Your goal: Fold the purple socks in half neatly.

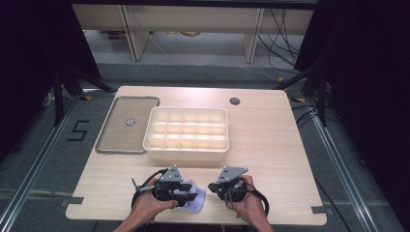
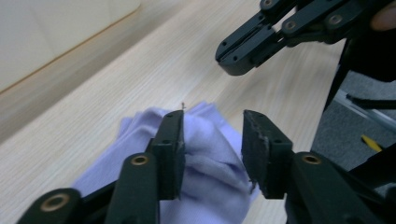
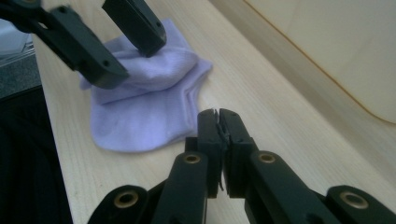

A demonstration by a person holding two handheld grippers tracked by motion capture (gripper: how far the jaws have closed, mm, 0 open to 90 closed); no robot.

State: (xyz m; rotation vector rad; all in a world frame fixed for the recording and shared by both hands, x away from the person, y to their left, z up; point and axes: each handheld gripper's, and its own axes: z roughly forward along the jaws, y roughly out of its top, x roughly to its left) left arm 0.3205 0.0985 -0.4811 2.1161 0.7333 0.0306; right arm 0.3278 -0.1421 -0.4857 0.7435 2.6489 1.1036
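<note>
A lavender sock lies crumpled on the wooden table near its front edge, between my two hands. My left gripper hovers low over the sock with its jaws apart. One pad touches a raised fold and the other stands clear of the cloth. In the right gripper view the left gripper straddles the bulge of the sock. My right gripper is shut with nothing in it, a short way to the right of the sock. It also appears in the left gripper view, where the right gripper hangs above the table.
A cream box with several compartments stands just behind the hands. A flat grey tray with a small round piece lies to the box's left. A cable hole sits at the back. The table's front edge runs right below the grippers.
</note>
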